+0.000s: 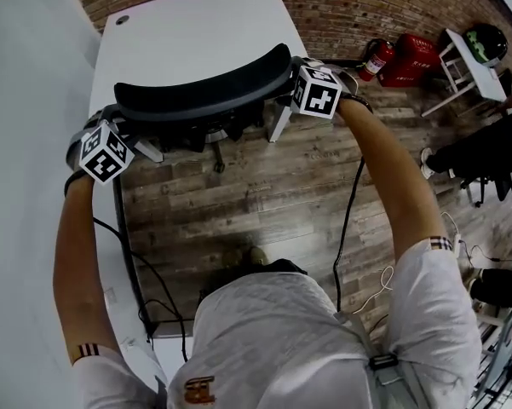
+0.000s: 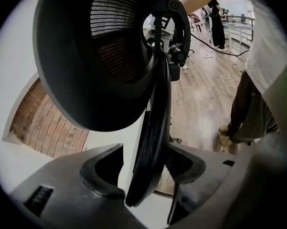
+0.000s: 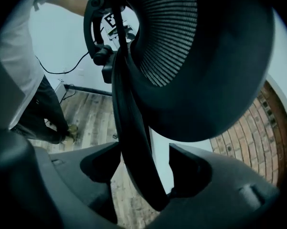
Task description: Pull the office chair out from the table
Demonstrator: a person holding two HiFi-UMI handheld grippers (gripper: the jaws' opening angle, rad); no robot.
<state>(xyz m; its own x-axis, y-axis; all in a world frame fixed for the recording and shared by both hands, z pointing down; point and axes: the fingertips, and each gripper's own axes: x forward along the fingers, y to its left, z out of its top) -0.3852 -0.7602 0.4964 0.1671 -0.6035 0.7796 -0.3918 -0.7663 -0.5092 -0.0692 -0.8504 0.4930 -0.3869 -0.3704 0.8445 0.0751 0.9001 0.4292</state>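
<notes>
The left gripper's point(image 2: 144, 163) fingers point(image 2: 102, 171) stood spread, with the chair's point(image 1: 200, 92) back rim point(image 2: 155, 128) between them, close to one finger and clear of the other. The right gripper's point(image 3: 143, 168) fingers point(image 3: 193, 168) were likewise spread astride the rim, not clamped. Each gripper sat at one end of the backrest's top. The chair stood on the wood floor point(image 1: 264, 194), pushed in at the white desk point(image 1: 187, 32), near a brick wall point(image 1: 358, 7).
</notes>
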